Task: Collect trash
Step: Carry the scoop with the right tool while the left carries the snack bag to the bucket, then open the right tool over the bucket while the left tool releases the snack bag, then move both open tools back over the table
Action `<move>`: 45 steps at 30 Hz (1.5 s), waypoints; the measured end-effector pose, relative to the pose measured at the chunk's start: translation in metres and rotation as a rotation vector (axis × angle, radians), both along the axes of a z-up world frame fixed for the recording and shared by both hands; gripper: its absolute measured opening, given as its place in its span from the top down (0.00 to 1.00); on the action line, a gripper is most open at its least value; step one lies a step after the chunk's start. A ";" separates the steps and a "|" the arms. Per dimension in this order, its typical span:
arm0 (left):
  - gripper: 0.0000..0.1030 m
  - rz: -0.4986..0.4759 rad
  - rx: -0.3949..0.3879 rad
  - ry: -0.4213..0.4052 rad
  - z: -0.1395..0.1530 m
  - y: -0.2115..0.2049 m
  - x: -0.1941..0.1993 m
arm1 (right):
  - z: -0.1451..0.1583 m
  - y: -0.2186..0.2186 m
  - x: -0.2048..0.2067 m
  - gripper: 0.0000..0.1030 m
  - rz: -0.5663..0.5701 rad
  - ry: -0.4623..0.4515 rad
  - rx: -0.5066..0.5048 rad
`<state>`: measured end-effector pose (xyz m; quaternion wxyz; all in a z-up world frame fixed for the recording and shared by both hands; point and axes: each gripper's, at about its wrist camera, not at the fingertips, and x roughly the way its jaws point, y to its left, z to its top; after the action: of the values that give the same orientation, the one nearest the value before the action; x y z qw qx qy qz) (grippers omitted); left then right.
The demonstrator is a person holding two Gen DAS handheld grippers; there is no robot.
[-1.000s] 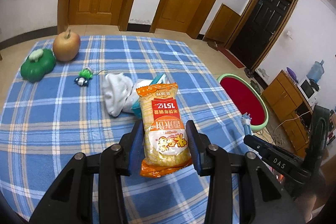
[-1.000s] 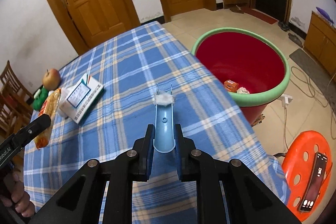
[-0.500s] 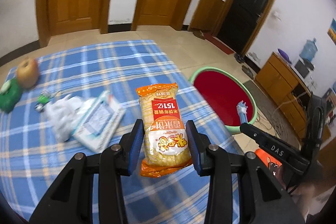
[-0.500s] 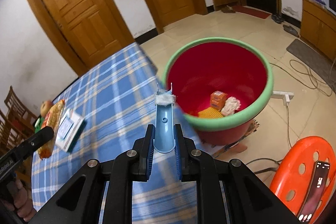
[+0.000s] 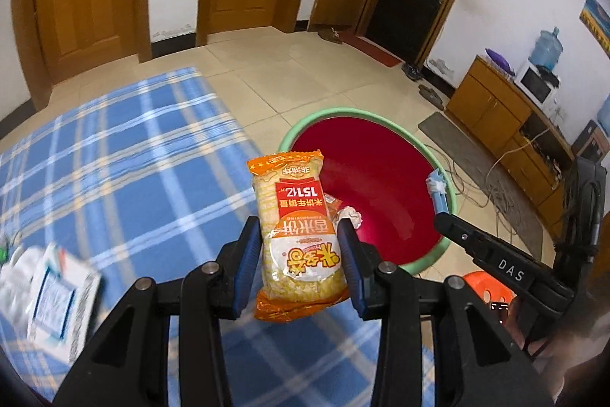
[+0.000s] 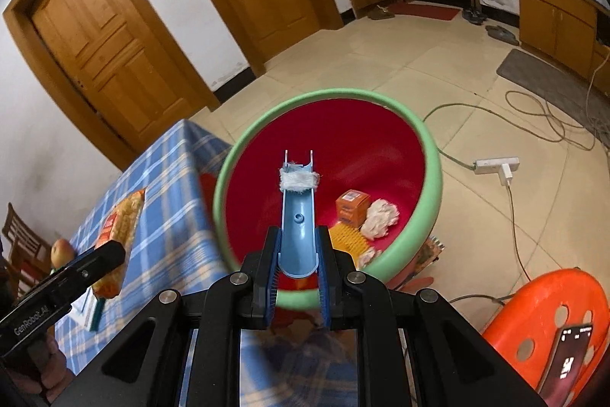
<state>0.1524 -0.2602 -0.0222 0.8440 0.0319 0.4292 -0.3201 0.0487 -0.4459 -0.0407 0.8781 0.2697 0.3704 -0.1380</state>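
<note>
Between the pads of our left tool (image 5: 301,250) sits an orange snack packet (image 5: 299,239), clenched at its lower half and standing upright, its print upside down toward us: a red panel with white lettering, yellow rice cakes showing through the clear parts, and crimped orange ends. It hangs over the edge of the tabletop (image 5: 114,170), which wears a blue checked cloth, with the red bin (image 5: 381,193) just behind it on the floor. Our right tool (image 6: 297,269) grips a pale blue plastic channel piece (image 6: 299,220), a curved trough with a small hole in its middle and a wad of white fluff wrapped round it near its forked tip. That piece points out over the mouth of the bin, whose rim is green and whose inside is red. Down in the bin lie a small orange box (image 6: 352,206), a crumpled white tissue (image 6: 379,216) touching it, and a yellow ridged piece (image 6: 349,241). Near the tabletop's edge lies a white and teal box (image 5: 57,296), blurred.
</note>
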 end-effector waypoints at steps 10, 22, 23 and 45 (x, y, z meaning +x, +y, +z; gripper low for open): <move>0.60 -0.092 0.060 -0.013 -0.016 -0.067 0.012 | -0.014 -0.030 0.009 0.82 -0.032 0.004 0.032; 0.39 -0.070 0.066 -0.019 -0.018 -0.077 0.020 | -0.014 -0.044 0.004 0.80 -0.047 -0.024 0.060; 0.39 -0.065 0.064 -0.017 -0.017 -0.075 0.021 | -0.013 -0.043 0.003 0.79 -0.047 -0.027 0.060; 0.39 0.069 0.011 -0.072 0.033 0.012 -0.015 | 0.038 0.003 -0.028 0.65 0.037 -0.114 0.063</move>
<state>0.1378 -0.2484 0.0105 0.8691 0.0333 0.4014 -0.2872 0.0207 -0.4430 -0.0025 0.8912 0.2980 0.3287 -0.0945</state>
